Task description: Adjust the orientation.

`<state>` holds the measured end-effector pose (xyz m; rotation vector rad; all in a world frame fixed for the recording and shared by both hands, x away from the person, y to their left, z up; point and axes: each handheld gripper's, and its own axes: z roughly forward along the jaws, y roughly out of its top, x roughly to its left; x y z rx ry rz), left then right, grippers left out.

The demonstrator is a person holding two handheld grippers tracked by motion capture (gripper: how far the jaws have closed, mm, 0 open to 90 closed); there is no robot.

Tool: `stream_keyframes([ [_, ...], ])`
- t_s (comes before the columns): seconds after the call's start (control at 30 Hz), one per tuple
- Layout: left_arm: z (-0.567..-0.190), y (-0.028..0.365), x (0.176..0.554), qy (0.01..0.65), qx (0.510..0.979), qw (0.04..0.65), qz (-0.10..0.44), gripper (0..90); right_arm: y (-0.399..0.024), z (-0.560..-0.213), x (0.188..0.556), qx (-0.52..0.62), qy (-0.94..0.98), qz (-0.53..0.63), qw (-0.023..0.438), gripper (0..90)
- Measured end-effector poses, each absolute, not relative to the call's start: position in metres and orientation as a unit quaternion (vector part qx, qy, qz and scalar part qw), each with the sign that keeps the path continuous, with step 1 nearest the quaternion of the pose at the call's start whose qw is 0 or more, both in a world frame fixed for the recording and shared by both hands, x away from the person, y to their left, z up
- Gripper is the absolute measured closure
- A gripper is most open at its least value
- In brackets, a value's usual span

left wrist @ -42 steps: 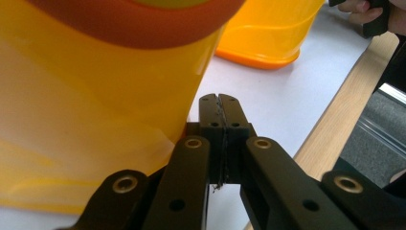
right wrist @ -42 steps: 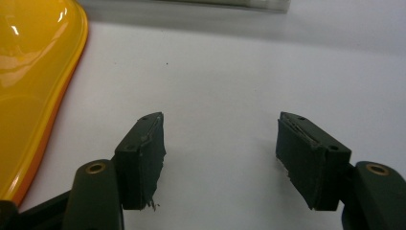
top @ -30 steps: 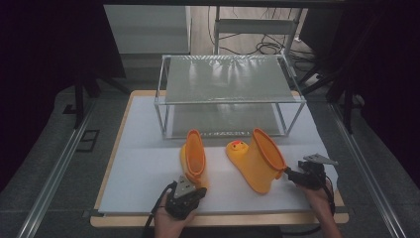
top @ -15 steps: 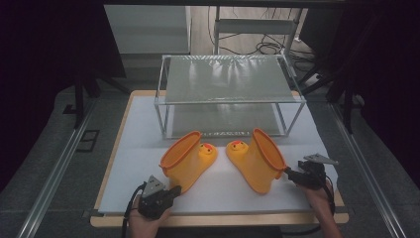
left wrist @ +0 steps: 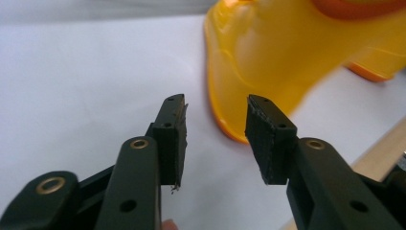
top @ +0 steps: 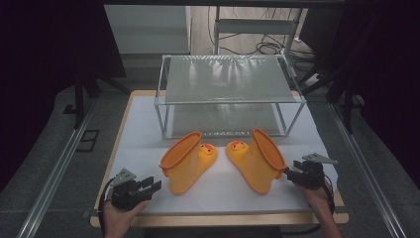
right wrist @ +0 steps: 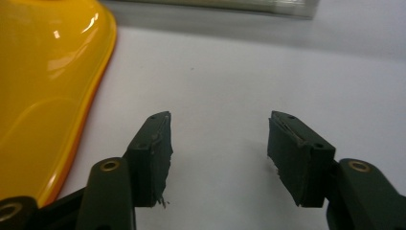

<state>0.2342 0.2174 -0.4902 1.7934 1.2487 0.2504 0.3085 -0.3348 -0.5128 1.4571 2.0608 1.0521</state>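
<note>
Two yellow rubber boots with duck faces lie on their sides on the white mat (top: pixel 148 129), toes toward each other. The left boot (top: pixel 185 161) has its orange-rimmed opening toward the left. The right boot (top: pixel 257 157) has its opening toward the right. My left gripper (top: pixel 151 186) rests near the front left edge, open and empty, a short way from the left boot (left wrist: pixel 268 57). My right gripper (top: pixel 289 173) is open and empty beside the right boot's rim (right wrist: pixel 43 96). In the gripper views the left gripper (left wrist: pixel 215 124) and right gripper (right wrist: pixel 218 139) hold nothing.
A two-level wire-frame rack (top: pixel 230 94) with frosted shelves stands behind the boots. The mat sits on a wooden board (top: pixel 218 218) whose front edge is close to both hands. Metal rails (top: pixel 54 168) run along both sides of the table.
The left boot has gone from standing on edge to lying on its side, released. My left gripper has drawn back toward the front left corner. The right gripper and boot stay put.
</note>
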Motion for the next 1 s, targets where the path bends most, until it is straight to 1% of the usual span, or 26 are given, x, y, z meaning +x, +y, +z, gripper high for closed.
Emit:
stream_keyframes([
  [0.03,-0.489,0.218,0.239,0.505,0.73,0.45,0.1,56.9,-0.334,-0.513,0.309,0.518,0.74,0.379,0.2,45.9],
  [0.07,-0.489,0.218,0.239,0.505,0.73,0.45,0.1,56.4,-0.334,-0.513,0.309,0.518,0.74,0.379,0.2,45.9],
  [0.13,-0.486,0.217,0.249,0.506,0.732,0.446,0.099,56.1,-0.333,-0.512,0.308,0.51,0.746,0.382,0.193,49.7],
  [0.17,-0.485,0.217,0.253,0.505,0.735,0.443,0.095,55.3,-0.334,-0.511,0.309,0.501,0.754,0.383,0.185,55.1],
  [0.2,-0.482,0.214,0.26,0.504,0.739,0.435,0.099,55.0,-0.334,-0.51,0.309,0.498,0.757,0.383,0.18,57.4],
  [0.23,-0.482,0.214,0.26,0.504,0.739,0.435,0.099,54.8,-0.334,-0.51,0.309,0.498,0.757,0.383,0.18,57.4],
  [0.27,-0.481,0.213,0.263,0.503,0.741,0.434,0.096,54.8,-0.334,-0.51,0.309,0.495,0.76,0.383,0.175,59.9],
  [0.3,-0.479,0.212,0.266,0.504,0.741,0.434,0.095,54.6,-0.335,-0.508,0.309,0.49,0.764,0.383,0.169,65.5],
  [0.33,-0.477,0.21,0.269,0.506,0.741,0.432,0.092,53.9,-0.336,-0.507,0.308,0.489,0.766,0.384,0.165,68.2],
  [0.37,-0.476,0.209,0.271,0.504,0.744,0.43,0.09,53.9,-0.336,-0.507,0.308,0.489,0.766,0.384,0.165,68.2],
  [0.47,-0.474,0.206,0.276,0.5,0.749,0.425,0.087,52.1,-0.336,-0.505,0.307,0.477,0.774,0.385,0.157,75.6],
  [0.5,-0.474,0.206,0.277,0.502,0.748,0.426,0.087,51.8,-0.335,-0.504,0.307,0.466,0.782,0.384,0.153,79.6],
  [0.53,-0.474,0.205,0.278,0.502,0.75,0.423,0.087,51.8,-0.335,-0.504,0.307,0.466,0.782,0.384,0.153,79.6],
  [0.57,-0.474,0.205,0.278,0.501,0.753,0.418,0.085,50.0,-0.334,-0.503,0.306,0.456,0.789,0.381,0.157,84.4],
  [0.6,-0.474,0.206,0.279,0.501,0.754,0.416,0.082,50.0,-0.334,-0.503,0.306,0.456,0.789,0.381,0.157,84.4],
  [0.63,-0.473,0.206,0.279,0.501,0.754,0.417,0.083,49.6,-0.333,-0.503,0.306,0.452,0.791,0.38,0.16,88.2],
  [0.8,-0.473,0.207,0.28,0.504,0.751,0.418,0.084,47.5,-0.332,-0.502,0.306,0.444,0.796,0.384,0.151,89.7],
  [1.0,-0.473,0.204,0.28,0.5,0.754,0.42,0.075,46.2,-0.317,-0.505,0.305,0.407,0.821,0.376,0.136,89.9],
])
